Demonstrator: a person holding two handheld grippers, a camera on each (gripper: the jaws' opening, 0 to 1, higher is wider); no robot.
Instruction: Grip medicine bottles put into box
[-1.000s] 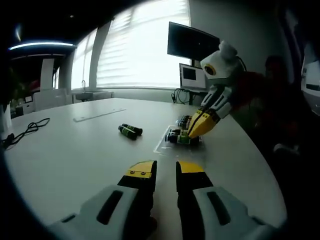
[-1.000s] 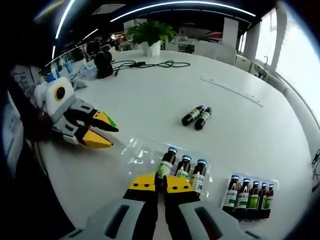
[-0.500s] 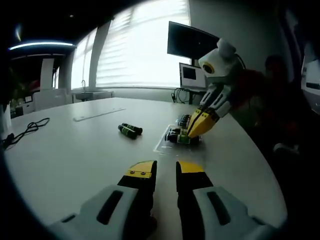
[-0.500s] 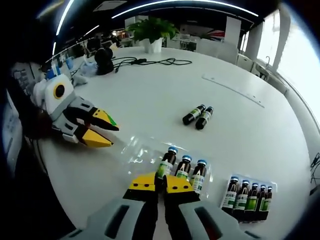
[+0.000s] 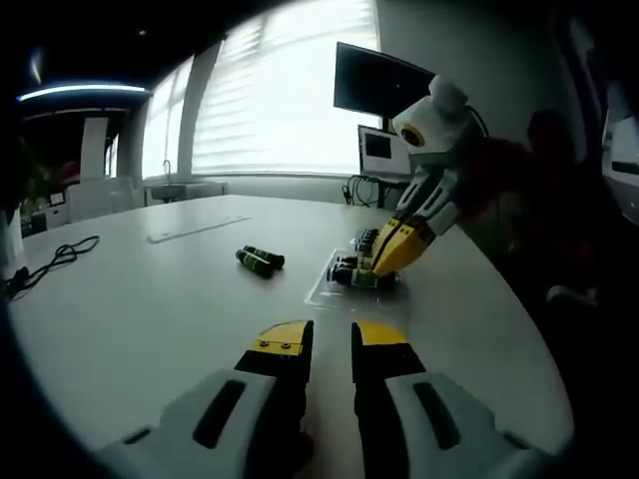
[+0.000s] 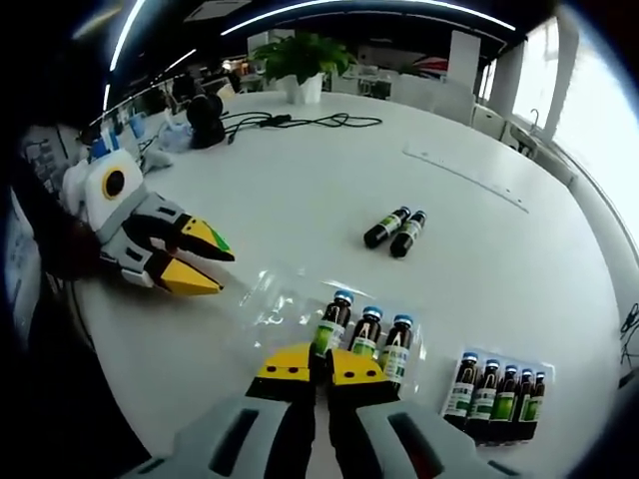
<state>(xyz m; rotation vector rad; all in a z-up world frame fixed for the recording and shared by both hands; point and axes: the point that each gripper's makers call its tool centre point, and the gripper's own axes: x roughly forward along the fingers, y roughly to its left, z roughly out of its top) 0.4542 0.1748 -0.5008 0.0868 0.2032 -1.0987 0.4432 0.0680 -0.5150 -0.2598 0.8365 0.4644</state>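
Open-plan office or meeting area. Large white round table [image 6: 300, 190] with trailing cables [image 6: 300, 126] and a potted plant [image 6: 302, 68]; wall-mounted monitor [image 5: 384, 85] above a smaller screen [image 5: 383, 153]; broad window with blinds [image 5: 285, 90]; strip ceiling lights [image 6: 369, 8]; more white furniture [image 5: 95, 195] in the background.

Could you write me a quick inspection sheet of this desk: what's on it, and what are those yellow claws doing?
Surface: white table, mostly bare.
Job's things: three bottles in a clear tray; full five-bottle tray; two loose bottles lying down.
Clutter: flat strip.
Grippers: right gripper shut at the tray's near edge; left gripper open, held apart from the tray.
Cables: black cable.
Surroundings: potted plant, monitors, blinds.
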